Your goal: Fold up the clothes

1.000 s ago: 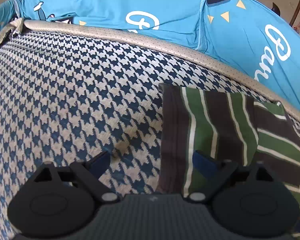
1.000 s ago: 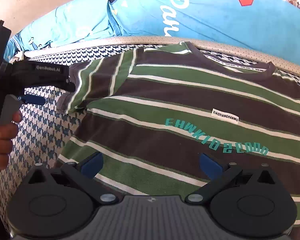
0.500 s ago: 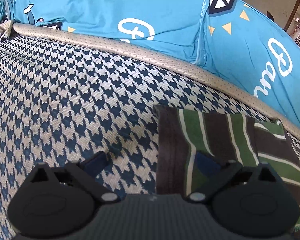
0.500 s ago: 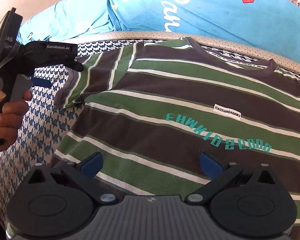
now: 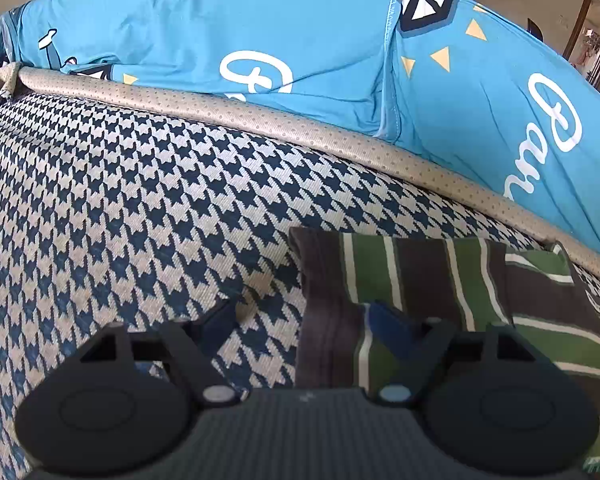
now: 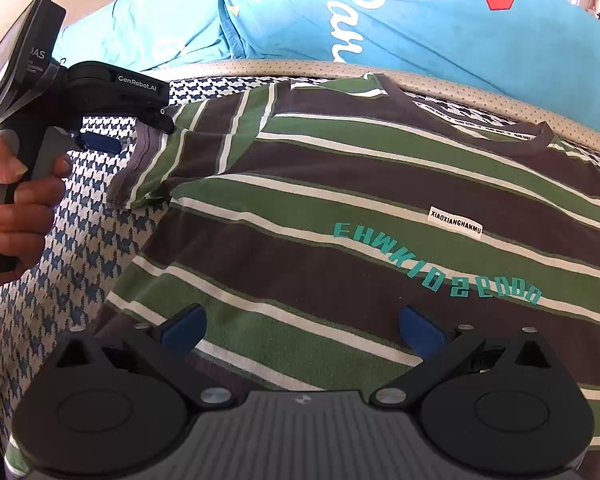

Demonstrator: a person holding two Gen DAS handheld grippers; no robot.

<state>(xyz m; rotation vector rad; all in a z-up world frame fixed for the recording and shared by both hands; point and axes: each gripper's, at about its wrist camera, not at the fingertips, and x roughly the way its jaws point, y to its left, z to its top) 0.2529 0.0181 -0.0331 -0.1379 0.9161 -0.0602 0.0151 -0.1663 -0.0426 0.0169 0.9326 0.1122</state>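
A T-shirt [image 6: 340, 184] with dark brown, green and white stripes and teal lettering lies flat, face up, on the houndstooth cover [image 6: 84, 248]. Its short left sleeve [image 5: 404, 276] sticks out sideways. My left gripper [image 5: 302, 320] is open; its right finger is over the sleeve and its left finger over bare cover, so the sleeve's hem lies between them. In the right wrist view the left gripper [image 6: 136, 136] is at that sleeve, with a hand [image 6: 20, 200] on its grip. Open and holding nothing, my right gripper [image 6: 302, 326] hovers over the shirt's lower left part.
Bright blue bedding [image 5: 260, 36] with white lettering is piled behind the cover [image 5: 120, 200], past a beige dotted border [image 5: 300, 136]. The same bedding [image 6: 420, 20] rises behind the shirt's collar. Bare houndstooth cover stretches to the left of the sleeve. A doorway [image 5: 596, 28] shows far right.
The left gripper has moved in toward the sleeve, whose hem now lies lower and nearer between its fingers. The right gripper has stayed almost still above the shirt.
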